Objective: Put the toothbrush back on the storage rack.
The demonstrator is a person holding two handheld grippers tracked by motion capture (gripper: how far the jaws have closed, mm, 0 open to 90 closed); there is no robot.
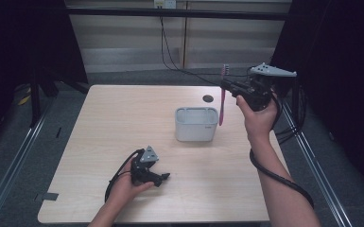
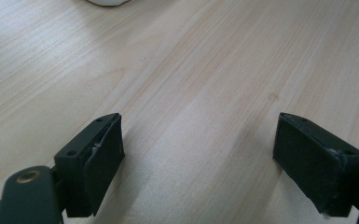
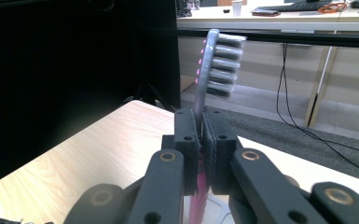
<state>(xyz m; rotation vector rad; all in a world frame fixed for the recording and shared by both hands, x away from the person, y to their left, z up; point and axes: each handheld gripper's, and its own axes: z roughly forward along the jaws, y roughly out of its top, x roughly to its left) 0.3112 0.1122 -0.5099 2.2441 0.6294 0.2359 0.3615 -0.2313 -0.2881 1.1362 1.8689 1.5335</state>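
- While the right gripper (image 1: 228,87) is held up in the air at the far right side of the table (image 1: 123,123), its jaws are clamped tight on a pink toothbrush (image 1: 222,97), pinching the handle part-way along its length.
- Seen from above, the brush hangs nearly upright from those jaws, bristle head above them, the long end of the handle below, its lower tip just over the right-hand rim of the grey holder (image 1: 196,124).
- Along the right gripper view the head (image 3: 221,63) stands straight up past the jaw tips, with stubby grey tufts in a stack pointing off to one side and a pale, slightly translucent neck.
- By my reading the pick-up is done and the brush is carried most of the way; what looks left is lowering it into the holder and letting go.
- That holder is a squat rectangular tub with rounded corners, matt plastic, open on top, and I can see nothing in it from here.
- Lower down, the left gripper (image 1: 163,177) rests on the near part of the table, well apart from the holder, its jaws spread wide with only bare wood between the flat black pads (image 2: 100,158).
- Under everything the tabletop is pale wood-grain laminate, smooth, with a small dark round disc (image 1: 208,98) just beyond the holder.
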